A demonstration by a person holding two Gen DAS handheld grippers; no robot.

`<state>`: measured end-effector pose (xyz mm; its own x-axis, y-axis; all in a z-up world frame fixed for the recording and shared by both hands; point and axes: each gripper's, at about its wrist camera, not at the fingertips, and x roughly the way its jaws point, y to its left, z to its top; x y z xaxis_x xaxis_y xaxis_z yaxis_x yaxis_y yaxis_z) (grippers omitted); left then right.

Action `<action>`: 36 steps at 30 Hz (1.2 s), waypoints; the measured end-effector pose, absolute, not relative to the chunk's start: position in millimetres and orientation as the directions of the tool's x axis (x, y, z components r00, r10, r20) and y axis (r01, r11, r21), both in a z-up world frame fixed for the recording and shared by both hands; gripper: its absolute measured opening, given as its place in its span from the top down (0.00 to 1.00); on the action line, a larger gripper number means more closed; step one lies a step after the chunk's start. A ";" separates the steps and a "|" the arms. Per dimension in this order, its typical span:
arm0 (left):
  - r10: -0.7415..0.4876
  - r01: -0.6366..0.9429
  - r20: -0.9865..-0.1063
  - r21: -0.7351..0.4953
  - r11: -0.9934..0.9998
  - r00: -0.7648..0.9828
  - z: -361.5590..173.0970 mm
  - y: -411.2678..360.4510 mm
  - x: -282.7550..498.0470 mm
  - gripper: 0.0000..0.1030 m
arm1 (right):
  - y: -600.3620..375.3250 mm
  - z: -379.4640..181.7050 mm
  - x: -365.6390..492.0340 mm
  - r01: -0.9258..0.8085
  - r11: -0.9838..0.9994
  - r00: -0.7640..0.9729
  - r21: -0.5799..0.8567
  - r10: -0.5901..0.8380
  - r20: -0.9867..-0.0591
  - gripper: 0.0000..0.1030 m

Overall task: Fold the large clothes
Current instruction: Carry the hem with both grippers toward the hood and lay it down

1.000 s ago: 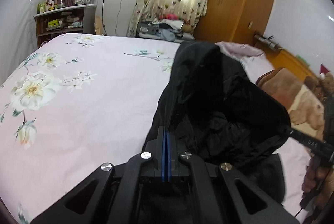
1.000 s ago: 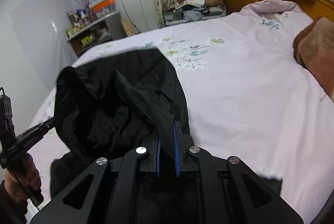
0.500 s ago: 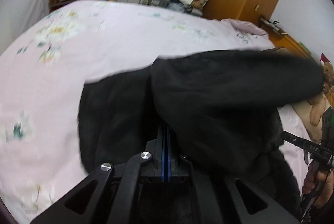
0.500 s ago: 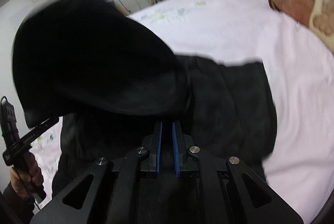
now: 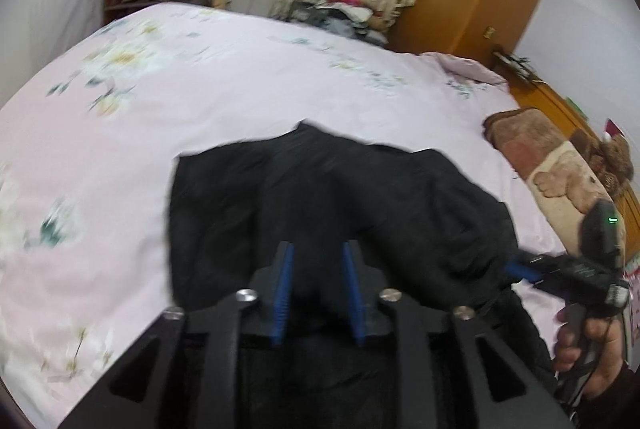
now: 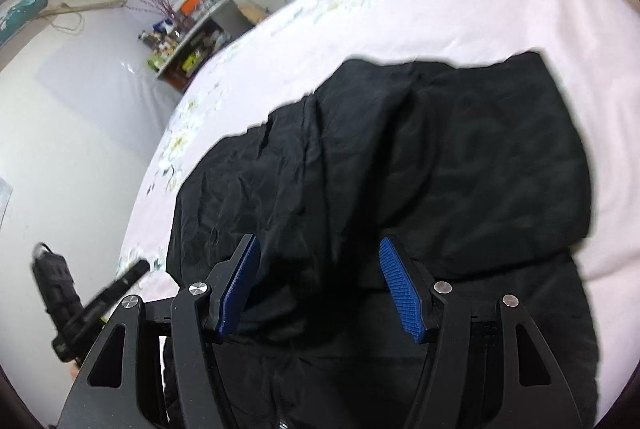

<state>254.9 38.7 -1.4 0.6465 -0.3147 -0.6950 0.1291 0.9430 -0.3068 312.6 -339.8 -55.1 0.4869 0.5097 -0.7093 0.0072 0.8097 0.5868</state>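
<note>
Only left wrist: hand [image 5: 588,345], bear blanket [image 5: 560,173]

The black garment [image 5: 340,197], lifted and bunched a second ago, is now lying folded over on the pink bedspread [image 5: 240,77]. Both the left tongs [image 5: 316,249] and the right tongs [image 6: 318,249], clamped on it before, have just been opening, fabric loose between their pads.

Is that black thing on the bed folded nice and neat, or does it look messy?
A bit messy. The black garment lies on the pink bedspread folded over, but its far edge runs crooked and its left part is wrinkled.
</note>
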 end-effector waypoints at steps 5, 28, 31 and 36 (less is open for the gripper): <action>-0.372 0.219 -0.675 -0.304 0.927 0.638 -2.1 11.2 266.0 0.67 | -317.4 -75.7 317.1 0.029 0.855 0.448 0.518 0.452 -0.771 0.92; -0.315 0.180 -0.686 -0.263 0.948 0.656 -19.7 23.0 280.7 0.63 | -308.8 -17.8 311.3 -0.083 0.960 0.630 0.269 0.260 -0.732 0.81; -0.257 0.125 -0.723 -0.232 0.965 0.641 -39.5 25.4 311.3 0.63 | -305.5 -23.0 349.6 -0.090 0.965 0.639 0.248 0.247 -0.728 0.81; -0.307 0.106 -0.757 -0.303 0.947 0.577 -91.6 34.7 320.9 0.60 | -316.8 -87.7 379.9 -0.076 0.980 0.519 0.185 0.197 -0.832 0.81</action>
<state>320.9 34.7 -91.6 0.5772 -0.3068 -0.7568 0.1057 0.9470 -0.3033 379.9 -316.8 -87.7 0.5189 0.1974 -0.8317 -0.0764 0.9798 0.1849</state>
